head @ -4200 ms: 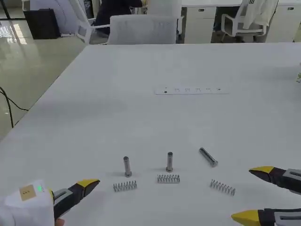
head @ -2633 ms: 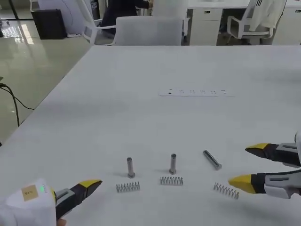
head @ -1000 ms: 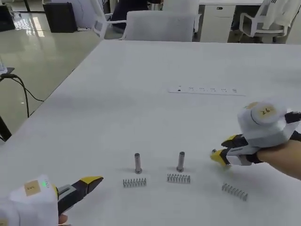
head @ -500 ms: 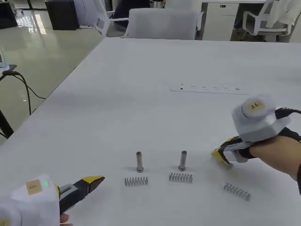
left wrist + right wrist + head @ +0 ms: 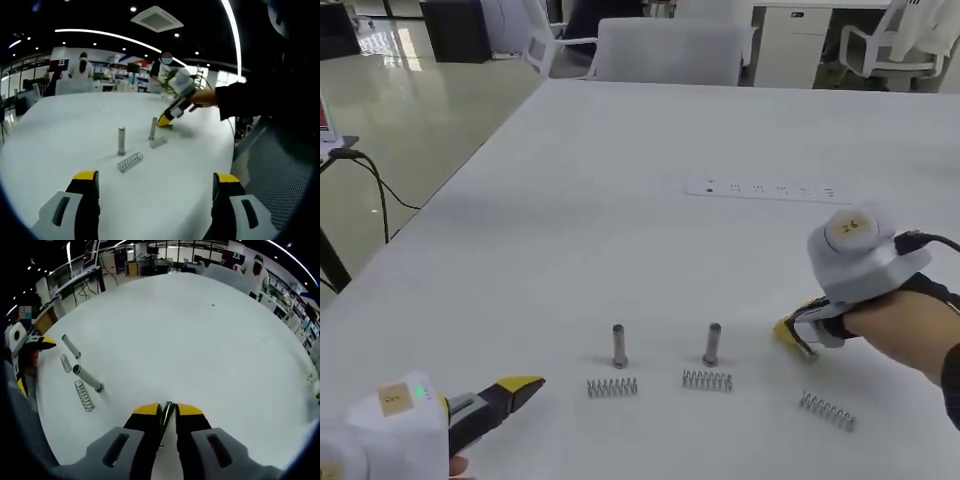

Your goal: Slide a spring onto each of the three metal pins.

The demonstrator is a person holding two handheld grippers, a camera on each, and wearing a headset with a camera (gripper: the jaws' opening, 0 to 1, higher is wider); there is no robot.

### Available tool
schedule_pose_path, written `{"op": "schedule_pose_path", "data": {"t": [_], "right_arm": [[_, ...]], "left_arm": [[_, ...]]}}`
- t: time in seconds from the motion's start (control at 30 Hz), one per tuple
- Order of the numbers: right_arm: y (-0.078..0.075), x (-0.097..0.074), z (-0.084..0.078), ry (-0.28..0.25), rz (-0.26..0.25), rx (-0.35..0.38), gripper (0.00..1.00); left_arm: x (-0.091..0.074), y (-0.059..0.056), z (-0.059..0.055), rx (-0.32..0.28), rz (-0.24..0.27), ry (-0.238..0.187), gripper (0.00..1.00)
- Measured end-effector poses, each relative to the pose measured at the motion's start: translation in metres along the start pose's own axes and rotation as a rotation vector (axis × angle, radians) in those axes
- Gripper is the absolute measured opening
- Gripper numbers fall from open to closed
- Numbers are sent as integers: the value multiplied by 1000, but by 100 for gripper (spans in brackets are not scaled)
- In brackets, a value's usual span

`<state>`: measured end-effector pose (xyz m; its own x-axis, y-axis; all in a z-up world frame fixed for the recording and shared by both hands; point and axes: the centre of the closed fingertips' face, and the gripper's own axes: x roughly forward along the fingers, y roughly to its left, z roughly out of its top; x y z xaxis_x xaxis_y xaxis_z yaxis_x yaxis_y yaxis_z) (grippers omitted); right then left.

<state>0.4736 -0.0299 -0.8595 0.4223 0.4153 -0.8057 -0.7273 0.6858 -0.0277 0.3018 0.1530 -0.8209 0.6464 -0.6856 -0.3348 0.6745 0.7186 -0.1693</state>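
Two metal pins stand upright on the white table, the left pin (image 5: 619,346) and the middle pin (image 5: 713,344). A spring lies in front of each: the left spring (image 5: 612,387) and the middle spring (image 5: 707,380). A third spring (image 5: 827,410) lies further right. My right gripper (image 5: 790,331) rests low on the table, shut on the third pin (image 5: 167,417), which shows as a thin rod between its yellow fingertips. My left gripper (image 5: 156,176) is open and holds nothing; it hovers near the front left edge (image 5: 517,388), short of the left spring (image 5: 130,161).
A white power strip (image 5: 766,189) lies across the middle of the table. Grey and white chairs (image 5: 665,52) stand behind the far edge. A black cable (image 5: 375,190) hangs over the floor at the left.
My right gripper came in from the right, open, reached the lying pin and shut on it. The left gripper has stayed in place. The camera has shifted a little.
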Motion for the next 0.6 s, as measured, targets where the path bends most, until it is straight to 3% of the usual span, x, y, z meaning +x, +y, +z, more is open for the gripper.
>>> {"op": "schedule_pose_path", "data": {"t": [0.13, 0.37, 0.6], "right_arm": [[0, 0, -1, 13, -1, 22, 8], [0, 2, -1, 51, -22, -14, 5], [-2, 0, -3, 41, -20, 25, 5]], "left_arm": [[-1, 1, 0, -3, 4, -3, 91], [-2, 1, -1, -4, 4, -3, 91], [-3, 2, 1, 1, 5, -6, 91]]}}
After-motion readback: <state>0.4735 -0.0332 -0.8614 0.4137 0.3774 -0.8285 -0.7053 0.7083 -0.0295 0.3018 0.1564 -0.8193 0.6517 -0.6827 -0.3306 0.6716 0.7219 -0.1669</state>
